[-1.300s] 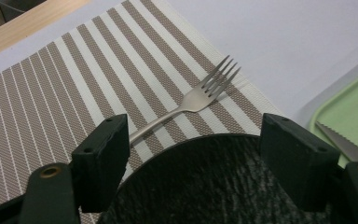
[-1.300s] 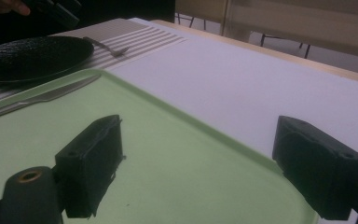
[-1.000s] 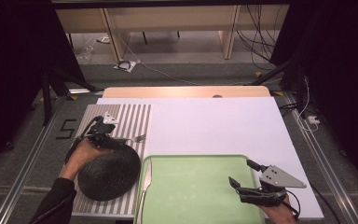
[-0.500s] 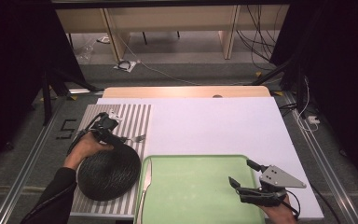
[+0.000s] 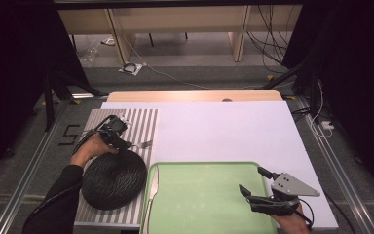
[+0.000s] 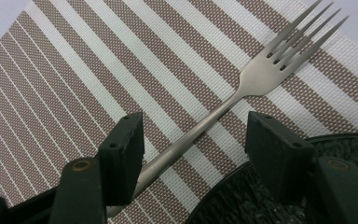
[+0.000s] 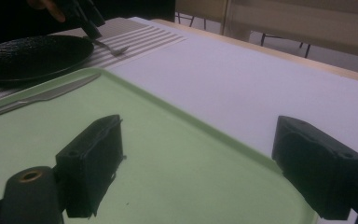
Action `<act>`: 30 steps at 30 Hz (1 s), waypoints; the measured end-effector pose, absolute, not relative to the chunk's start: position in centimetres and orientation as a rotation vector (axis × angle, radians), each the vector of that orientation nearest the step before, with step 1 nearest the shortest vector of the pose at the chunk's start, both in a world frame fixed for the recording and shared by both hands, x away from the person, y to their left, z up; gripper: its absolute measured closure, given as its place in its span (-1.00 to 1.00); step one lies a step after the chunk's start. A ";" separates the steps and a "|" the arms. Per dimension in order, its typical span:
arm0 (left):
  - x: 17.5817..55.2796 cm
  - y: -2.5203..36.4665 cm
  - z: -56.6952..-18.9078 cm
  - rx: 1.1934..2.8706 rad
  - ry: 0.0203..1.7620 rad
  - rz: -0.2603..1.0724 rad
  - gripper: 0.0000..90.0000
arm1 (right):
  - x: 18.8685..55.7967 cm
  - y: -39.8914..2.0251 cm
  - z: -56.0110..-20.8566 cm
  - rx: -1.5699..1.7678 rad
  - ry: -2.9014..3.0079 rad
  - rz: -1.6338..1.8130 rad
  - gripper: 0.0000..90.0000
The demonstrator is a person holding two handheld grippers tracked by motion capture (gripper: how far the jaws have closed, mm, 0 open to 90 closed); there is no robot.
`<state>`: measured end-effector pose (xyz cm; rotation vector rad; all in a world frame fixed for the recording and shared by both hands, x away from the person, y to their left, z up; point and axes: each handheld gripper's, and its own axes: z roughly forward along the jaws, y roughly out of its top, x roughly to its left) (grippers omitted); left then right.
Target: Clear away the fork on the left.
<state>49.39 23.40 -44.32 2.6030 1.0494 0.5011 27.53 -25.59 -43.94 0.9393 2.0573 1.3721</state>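
Left gripper (image 6: pixel 191 144) has slid off the plate (image 5: pixel 114 179) over the fork (image 6: pixel 242 91), jaws closing but not gripping yet; centre the handle first. Right gripper (image 7: pixel 198 163) hangs open.

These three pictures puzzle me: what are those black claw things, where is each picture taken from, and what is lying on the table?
No robot here: a person holds a two-jaw gripper in each hand. The high view looks down from above the table; the other two come from small cameras riding on the grippers, looking along their black jaws.

On the table lie a striped placemat, a black plate on it, and a green tray with a knife along its left edge.

The left gripper sits over a fork on the mat. Its jaws have just been closing, with the fork's handle between them, resting against one jaw but not yet pinched. The right gripper hovers open above the tray, holding nothing.
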 end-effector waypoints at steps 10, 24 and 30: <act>50.3 23.3 -45.4 2.664 1.027 0.459 0.04 | 27.5 -25.6 -44.0 0.938 2.060 1.371 -0.62; 51.2 22.2 -45.7 2.767 0.971 0.398 0.32 | 27.5 -25.6 -44.0 0.936 2.060 1.372 -0.62; 51.4 22.3 -45.9 2.790 0.967 0.364 0.41 | 27.5 -25.6 -44.0 0.937 2.061 1.373 -0.62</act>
